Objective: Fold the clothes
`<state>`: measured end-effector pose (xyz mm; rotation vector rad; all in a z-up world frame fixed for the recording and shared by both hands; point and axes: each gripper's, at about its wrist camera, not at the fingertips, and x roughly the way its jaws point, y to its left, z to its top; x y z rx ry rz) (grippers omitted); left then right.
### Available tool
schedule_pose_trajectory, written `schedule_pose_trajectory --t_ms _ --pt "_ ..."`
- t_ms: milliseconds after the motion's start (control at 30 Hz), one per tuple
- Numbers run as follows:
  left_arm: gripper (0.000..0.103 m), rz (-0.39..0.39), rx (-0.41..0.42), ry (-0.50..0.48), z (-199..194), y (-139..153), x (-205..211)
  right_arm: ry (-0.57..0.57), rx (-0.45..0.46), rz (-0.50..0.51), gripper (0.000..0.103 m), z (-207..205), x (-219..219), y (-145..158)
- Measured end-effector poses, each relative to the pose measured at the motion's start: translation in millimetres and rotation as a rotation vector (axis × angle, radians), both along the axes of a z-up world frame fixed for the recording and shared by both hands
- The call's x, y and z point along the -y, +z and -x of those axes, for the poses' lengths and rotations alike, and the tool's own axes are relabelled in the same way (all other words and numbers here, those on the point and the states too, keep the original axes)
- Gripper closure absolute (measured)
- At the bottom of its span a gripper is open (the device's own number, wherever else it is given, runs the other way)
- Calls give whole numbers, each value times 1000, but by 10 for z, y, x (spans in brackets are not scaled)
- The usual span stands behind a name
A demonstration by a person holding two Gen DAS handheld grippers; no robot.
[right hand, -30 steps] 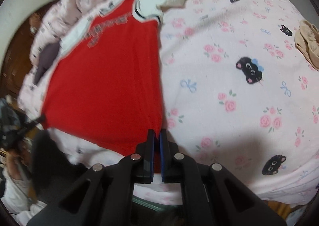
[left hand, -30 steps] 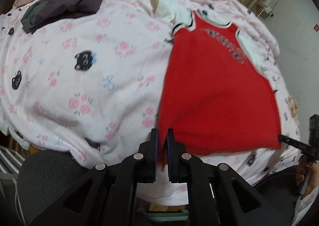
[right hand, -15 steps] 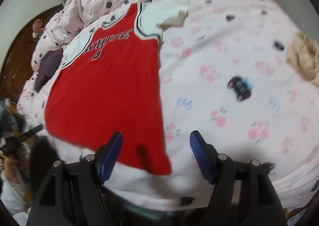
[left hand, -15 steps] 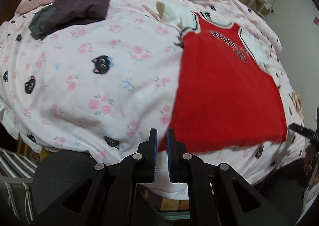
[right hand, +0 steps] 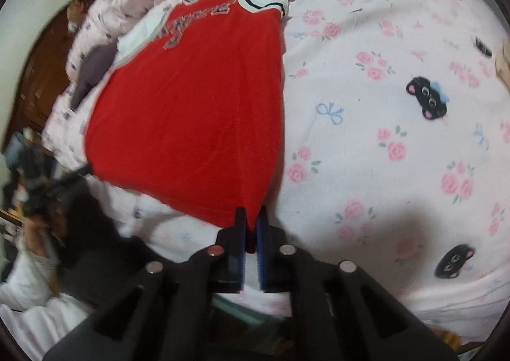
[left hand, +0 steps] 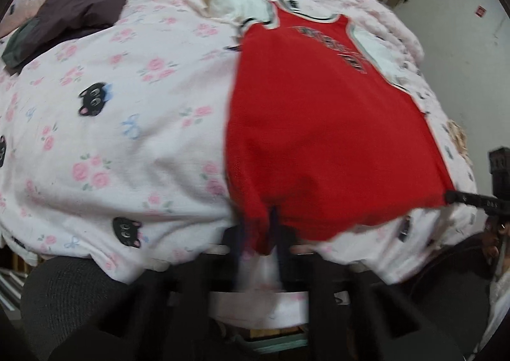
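While both grippers pinch hem corners, red jersey (right hand: pixel 197 99) lies flat on floral bedsheet (right hand: pixel 398 144).
Right gripper (right hand: pixel 251 230) jaws clamped on jersey corner; left gripper (left hand: pixel 259 233) blurred, jaws closed around opposite corner.

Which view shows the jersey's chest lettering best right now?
Right wrist view: the red jersey's lettering is fairly sharp, though upside down. Left wrist view shows it smaller, blurred and foreshortened.

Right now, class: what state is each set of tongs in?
Left tongs: blurred, closed on the red jersey at its hem corner.
Right tongs: closed on the jersey's other hem corner.
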<state>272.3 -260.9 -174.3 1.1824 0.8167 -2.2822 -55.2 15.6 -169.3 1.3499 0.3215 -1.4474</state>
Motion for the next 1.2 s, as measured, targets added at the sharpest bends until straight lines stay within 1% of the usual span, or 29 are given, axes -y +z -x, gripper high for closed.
schedule_pose_trajectory --t_ms 167,300,367,500,533,667,733,767,833,867,900,933,967,1000,1033,1067,1100,1133,1200 --pt "98 -3 -17 12 -69 161 22 2 156 187 98 118 -156 213" --pt "98 -5 -30 21 -125 291 40 -20 240 285 98 213 -249 299" --pt "98 -6 -37 26 -153 355 49 -31 257 308 98 244 -274 322" --pt "98 -8 -48 35 -204 472 67 -65 221 213 98 281 -225 207" --pt "98 -14 -25 42 -173 353 73 -70 203 175 98 284 -208 159" --pt "98 -12 46 79 -151 39 129 -69 118 35 98 220 -123 -25" --pt "97 -2 68 88 -132 -45 118 -55 74 -16 96 166 -89 -89" --pt "95 4 79 92 -122 -84 112 -47 50 -40 94 138 -72 -117" --pt "93 33 106 101 -99 -109 90 -42 13 -75 93 102 -56 -161" --pt "89 47 120 106 -92 -117 81 -42 0 -89 93 96 -48 -180" --pt "80 62 134 112 -84 -125 72 -43 -11 -99 88 96 -38 -196" --pt "76 76 147 118 -78 -130 62 -44 -22 -110 82 97 -29 -212" --pt "67 89 147 118 -97 -103 49 -45 -29 -115 78 95 -27 -213" --pt "64 102 147 119 -116 -75 36 -47 -35 -114 71 92 -35 -197" --pt "63 115 146 119 -135 -47 23 -51 -45 -111 65 87 -48 -169" --pt "63 127 146 120 -153 -19 10 -55 -70 -101 62 75 -61 -120" --pt "62 141 144 120 -173 13 0 -60 -104 -86 54 62 -74 -60" --pt "62 156 121 121 -199 92 22 -66 -139 -70 47 48 -88 1" --pt "55 166 72 123 -240 219 59 -71 -202 -37 45 15 -102 119"
